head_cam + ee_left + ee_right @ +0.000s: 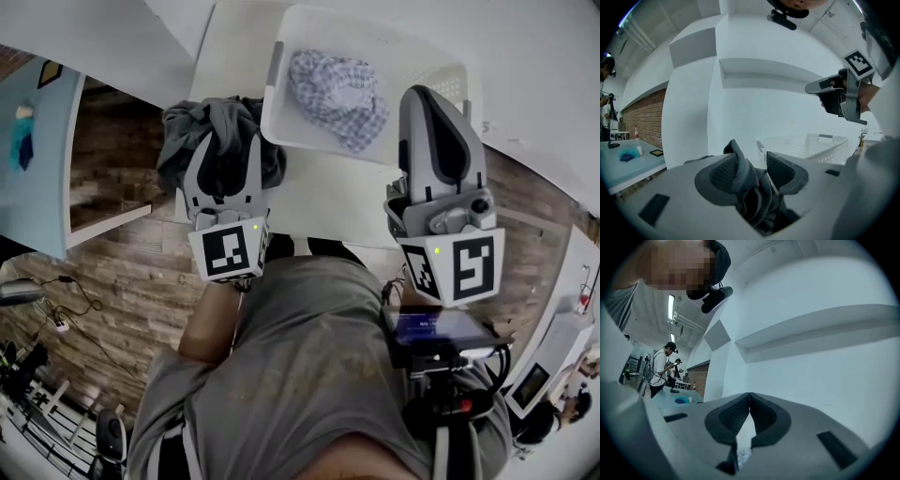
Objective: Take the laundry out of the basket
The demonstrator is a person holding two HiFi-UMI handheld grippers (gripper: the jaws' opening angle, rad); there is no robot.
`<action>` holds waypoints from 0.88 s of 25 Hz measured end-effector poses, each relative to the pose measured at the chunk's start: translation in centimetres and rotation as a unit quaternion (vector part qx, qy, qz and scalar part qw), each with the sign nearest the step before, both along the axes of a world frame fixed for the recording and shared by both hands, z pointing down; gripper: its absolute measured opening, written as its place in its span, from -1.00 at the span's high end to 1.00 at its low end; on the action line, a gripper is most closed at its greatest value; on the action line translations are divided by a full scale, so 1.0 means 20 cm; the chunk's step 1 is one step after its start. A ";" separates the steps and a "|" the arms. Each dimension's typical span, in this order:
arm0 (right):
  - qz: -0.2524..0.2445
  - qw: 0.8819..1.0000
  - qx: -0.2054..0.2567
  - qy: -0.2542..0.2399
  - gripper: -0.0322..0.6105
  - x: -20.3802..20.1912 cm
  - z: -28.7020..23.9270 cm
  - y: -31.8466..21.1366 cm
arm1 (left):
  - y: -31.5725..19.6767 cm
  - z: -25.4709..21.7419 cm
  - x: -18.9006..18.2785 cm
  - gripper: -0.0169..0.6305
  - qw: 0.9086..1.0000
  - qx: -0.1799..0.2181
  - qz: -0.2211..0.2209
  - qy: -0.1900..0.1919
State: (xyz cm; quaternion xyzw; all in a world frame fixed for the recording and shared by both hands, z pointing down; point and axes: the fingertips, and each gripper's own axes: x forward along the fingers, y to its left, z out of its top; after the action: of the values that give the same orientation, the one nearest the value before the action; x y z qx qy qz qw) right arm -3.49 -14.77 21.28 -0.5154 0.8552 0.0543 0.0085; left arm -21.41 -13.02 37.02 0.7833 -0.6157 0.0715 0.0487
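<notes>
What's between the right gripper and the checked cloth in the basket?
Nothing visible. The checked cloth lies uncovered in the open basket, and the right gripper hangs just to its right in the head view, jaws shut and empty.

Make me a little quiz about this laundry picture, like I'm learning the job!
1. True or false: the checked cloth lies inside the white basket.
2. Which gripper has the grey clothing between its fingers? A) left gripper B) right gripper
3. Fill in: the right gripper's fingers are ____ (open or shut).

Key: 1 true; 2 A; 3 shut.
</notes>
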 end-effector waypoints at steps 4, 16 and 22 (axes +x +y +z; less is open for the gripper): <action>-0.010 1.000 0.007 -0.011 0.88 0.00 -0.03 0.01 | 0.07 -0.07 0.00 0.34 1.000 0.006 -0.004 0.003; -0.018 0.999 0.013 -0.041 0.88 0.03 -0.05 0.00 | 0.16 -0.47 0.15 0.84 0.996 0.080 0.033 0.037; -0.002 0.999 0.018 -0.044 0.88 0.10 -0.07 0.00 | 0.15 -0.52 0.26 0.92 0.993 0.082 0.064 0.051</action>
State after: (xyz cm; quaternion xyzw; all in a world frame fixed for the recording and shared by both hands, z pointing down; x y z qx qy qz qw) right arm -1.41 -14.69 19.95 -0.5156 0.8537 0.0470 0.0559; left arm -16.21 -10.05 26.71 0.8251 -0.5647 -0.0164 0.0105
